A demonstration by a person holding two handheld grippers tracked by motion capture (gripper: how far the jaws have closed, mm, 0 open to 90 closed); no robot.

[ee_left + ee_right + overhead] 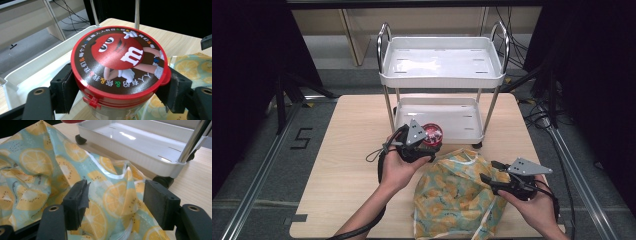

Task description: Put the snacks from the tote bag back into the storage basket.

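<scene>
My left gripper (pixel 430 142) is shut on a round candy tub with a red lid (pixel 117 62), its black pads (pixel 66 87) pressing both sides of the tub. In the high view the tub (pixel 433 134) hangs just above the front edge of the cart's lower tray (pixel 439 120). A crumpled bag printed with lemon slices (pixel 457 192) lies on the table at the front. My right gripper (pixel 488 171) stands open at the bag's right side; in the right gripper view its jaws straddle a raised fold of the bag (pixel 125 192) without clamping it.
A small white two-tier cart (pixel 442 62) with chrome posts and black castors stands at the back middle of the light wooden table (pixel 352 150). Black curtains and cables surround the table. A floor marking "5" (pixel 301 138) lies to the left.
</scene>
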